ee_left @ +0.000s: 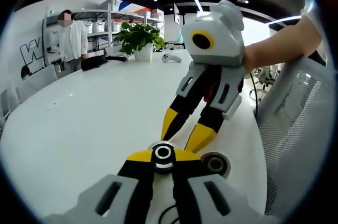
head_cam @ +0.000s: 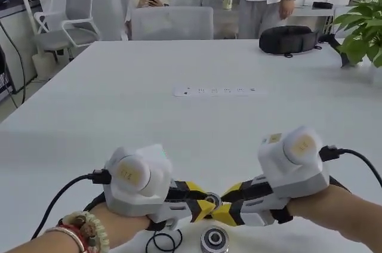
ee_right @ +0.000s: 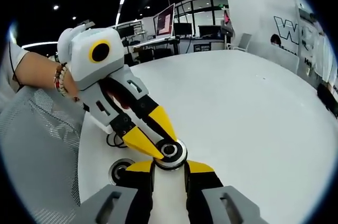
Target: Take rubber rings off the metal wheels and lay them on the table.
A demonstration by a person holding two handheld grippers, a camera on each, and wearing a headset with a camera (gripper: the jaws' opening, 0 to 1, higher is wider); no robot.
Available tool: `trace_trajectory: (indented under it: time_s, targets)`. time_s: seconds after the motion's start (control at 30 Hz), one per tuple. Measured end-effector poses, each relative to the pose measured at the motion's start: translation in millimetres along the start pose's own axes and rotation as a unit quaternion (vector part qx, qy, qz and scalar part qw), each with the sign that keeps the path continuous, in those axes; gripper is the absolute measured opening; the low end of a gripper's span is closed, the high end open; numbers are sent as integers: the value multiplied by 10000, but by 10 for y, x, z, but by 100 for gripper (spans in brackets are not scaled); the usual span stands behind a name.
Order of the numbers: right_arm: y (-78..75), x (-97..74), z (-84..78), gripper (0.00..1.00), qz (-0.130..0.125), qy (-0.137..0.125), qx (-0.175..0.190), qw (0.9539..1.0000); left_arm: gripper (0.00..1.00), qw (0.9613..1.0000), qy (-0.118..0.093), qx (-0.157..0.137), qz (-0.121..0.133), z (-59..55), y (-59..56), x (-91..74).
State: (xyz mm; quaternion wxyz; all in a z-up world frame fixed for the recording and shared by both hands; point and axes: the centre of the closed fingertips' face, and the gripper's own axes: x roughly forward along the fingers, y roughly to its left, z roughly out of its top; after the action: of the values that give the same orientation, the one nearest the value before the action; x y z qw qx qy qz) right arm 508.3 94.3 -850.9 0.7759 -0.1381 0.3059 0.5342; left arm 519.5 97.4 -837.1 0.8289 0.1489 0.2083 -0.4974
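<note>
The left gripper [head_cam: 202, 206] comes in from the lower left of the head view. Its yellow-tipped jaws are pressed against either side of a small metal wheel [head_cam: 212, 200], held just above the table [head_cam: 179, 122] at bottom centre. In the left gripper view, the left gripper [ee_left: 162, 159] has those tips flanking the metal wheel [ee_left: 162, 152] at lower centre. The right gripper [ee_left: 182, 140] reaches down from the upper right with its jaws a little apart and its tips at the wheel's rim.

The right gripper [head_cam: 228, 196] enters the head view from the lower right and meets the left gripper nose to nose. In the right gripper view, the right gripper [ee_right: 170, 167] has the metal wheel [ee_right: 170, 151] sitting at its tips. The left gripper [ee_right: 157, 149] slants in from the upper left. Whether the right jaws actually grip the wheel cannot be told.

A second wheel [head_cam: 215, 239] lies flat on the table just below the two grippers, at the bottom edge of the head view. Thin black rubber rings [head_cam: 164, 242] lie on the white surface just to its left. The second wheel [ee_left: 215, 164] appears right of centre in the left gripper view, and the second wheel [ee_right: 120, 171] is at lower left in the right gripper view.

A white power strip [head_cam: 218, 91] lies at mid-table, and a black bag [head_cam: 289, 39] sits at the upper right.
</note>
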Motion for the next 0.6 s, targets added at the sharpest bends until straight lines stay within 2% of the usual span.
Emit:
trace_trajectory:
  time_s: [0.13, 0.17, 0.27, 0.37, 0.53, 0.6]
  targets:
    - [-5, -4, -51, 15, -14, 161, -310, 9994, 7, 10000, -2, -4, 2, -2, -1, -1]
    - [-7, -4, -36, 14, -12, 89, -383, 9992, 7, 10000, -2, -5, 2, -2, -2, -2]
    - [-15, -13, -50, 11, 0, 134, -343, 9993, 7, 10000, -3, -14, 2, -1, -5, -3]
    - [-30, -26, -72, 3, -13, 174, -446, 9989, 7, 10000, 2, -35, 7, -3, -3, -5]
    - [-40, -25, -70, 1, -58, 205, -474, 9986, 7, 10000, 6, -55, 13, -2, 0, -5]
    - [-82, -28, -71, 0, -181, 239, -490, 9983, 7, 10000, 8, -58, 8, -2, 4, -4]
